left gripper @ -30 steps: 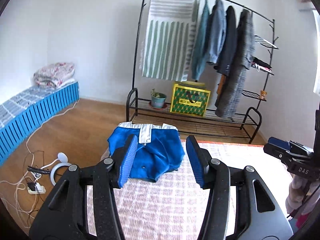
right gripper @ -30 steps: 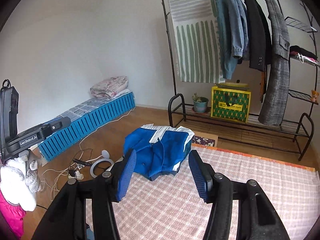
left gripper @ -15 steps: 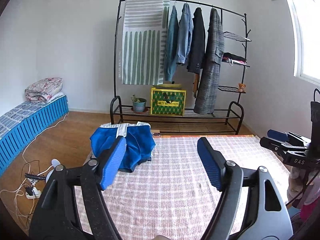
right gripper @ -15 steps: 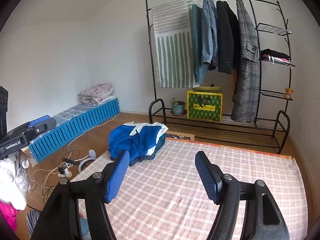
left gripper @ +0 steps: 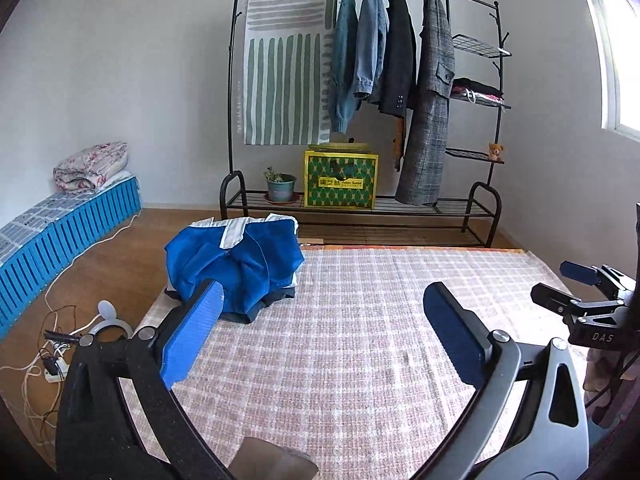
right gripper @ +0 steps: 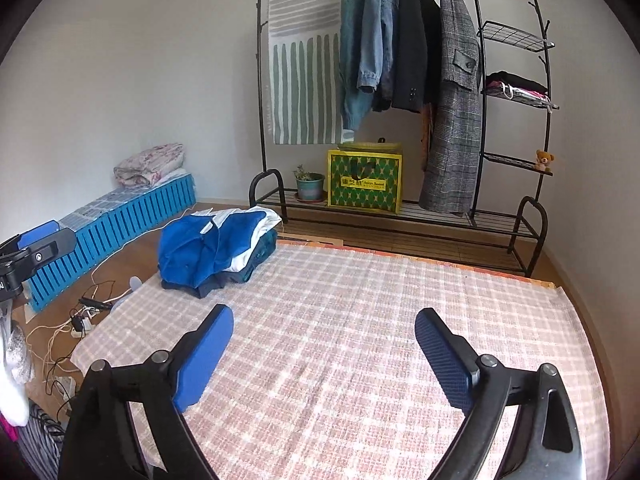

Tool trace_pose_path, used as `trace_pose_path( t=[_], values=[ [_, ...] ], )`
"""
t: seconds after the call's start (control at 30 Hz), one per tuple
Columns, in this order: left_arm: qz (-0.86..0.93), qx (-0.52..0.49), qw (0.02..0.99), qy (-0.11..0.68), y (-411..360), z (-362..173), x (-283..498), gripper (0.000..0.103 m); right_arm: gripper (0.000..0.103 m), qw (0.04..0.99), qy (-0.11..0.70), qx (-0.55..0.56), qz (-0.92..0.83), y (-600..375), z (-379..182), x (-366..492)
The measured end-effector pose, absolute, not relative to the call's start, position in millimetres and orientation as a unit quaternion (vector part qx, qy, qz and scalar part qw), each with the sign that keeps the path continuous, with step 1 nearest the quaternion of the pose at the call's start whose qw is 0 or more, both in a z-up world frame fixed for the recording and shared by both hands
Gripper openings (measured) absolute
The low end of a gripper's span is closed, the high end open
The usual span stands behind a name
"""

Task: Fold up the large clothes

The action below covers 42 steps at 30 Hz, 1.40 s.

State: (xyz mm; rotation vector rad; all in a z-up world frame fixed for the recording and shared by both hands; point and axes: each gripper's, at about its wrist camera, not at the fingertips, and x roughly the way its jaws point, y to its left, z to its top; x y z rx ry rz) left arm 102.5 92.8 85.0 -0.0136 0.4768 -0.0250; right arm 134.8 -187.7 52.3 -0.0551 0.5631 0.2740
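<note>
Checked mat point(right gripper: 360, 340) lies bare; folded clothes point(right gripper: 216, 252) crowd its far-left corner.

Plain white walls point(left gripper: 120, 80) meet a wooden floor point(left gripper: 120, 264), where a pink-and-white checked rug point(right gripper: 360, 340) covers most of the near ground. Against the back wall stands a black metal clothes rack point(right gripper: 476, 12) — a green-striped cloth point(left gripper: 286, 68), denim jackets point(left gripper: 362, 44), a dark blazer point(right gripper: 414, 44) and a grey plaid coat point(right gripper: 454, 112) hang from its rail, with a potted plant point(left gripper: 280, 186) and a green-and-yellow bag point(left gripper: 340, 180) on its bottom shelf. Along the left wall runs a low blue slatted platform point(right gripper: 132, 210) bearing a folded floral quilt point(left gripper: 90, 164), and daylight enters through a window point(left gripper: 616, 64) at the right — white cables point(right gripper: 64, 328) trail over the floor.
</note>
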Motion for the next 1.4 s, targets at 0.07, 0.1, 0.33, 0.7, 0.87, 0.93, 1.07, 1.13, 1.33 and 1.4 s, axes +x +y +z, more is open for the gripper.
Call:
trace_pose_path(
  t=[0.07, 0.1, 0.33, 0.7, 0.87, 0.93, 1.07, 1.13, 1.33, 1.4],
  values=[
    [0.001, -0.002, 0.971, 0.237, 91.4, 76.1, 107.8, 0.103, 0.103, 0.953, 0.274, -0.024, 0.129, -190.3, 45.6, 138.2],
    [0.008, -0.001, 0.971, 0.240, 90.9, 72.0, 110.4, 0.103, 0.103, 0.952, 0.275, -0.023, 0.130, -191.1, 42.1, 139.8],
    [0.025, -0.003, 0.966, 0.259, 97.8, 46.1, 127.6, 0.103, 0.103, 0.948, 0.294, -0.008, 0.122, -196.3, 17.8, 152.9],
    [0.035, -0.021, 0.954, 0.296, 111.8, 14.9, 149.1, 0.103, 0.103, 0.945, 0.310, -0.003, 0.105, -195.9, -4.7, 165.5],
    [0.038, -0.020, 0.954, 0.298, 112.6, 10.7, 147.6, 0.103, 0.103, 0.944, 0.312, -0.007, 0.102, -194.7, -7.9, 168.8],
    [0.040, -0.019, 0.955, 0.294, 112.9, 10.7, 145.9, 0.103, 0.103, 0.945, 0.311, -0.011, 0.101, -192.8, -8.8, 168.3],
    [0.040, -0.016, 0.956, 0.291, 113.7, 11.6, 144.4, 0.103, 0.103, 0.944, 0.311, -0.022, 0.104, -189.1, -9.5, 167.9],
    [0.039, -0.019, 0.956, 0.291, 114.1, 11.4, 144.1, 0.103, 0.103, 0.944, 0.311, -0.028, 0.105, -187.8, -10.0, 167.5],
    [0.039, -0.016, 0.956, 0.289, 113.9, 11.3, 144.4, 0.103, 0.103, 0.944, 0.313, -0.026, 0.102, -190.4, -11.1, 167.7],
    [0.039, -0.017, 0.956, 0.290, 114.0, 11.7, 144.1, 0.103, 0.103, 0.944, 0.313, -0.023, 0.099, -192.2, -11.1, 168.6]
  ],
)
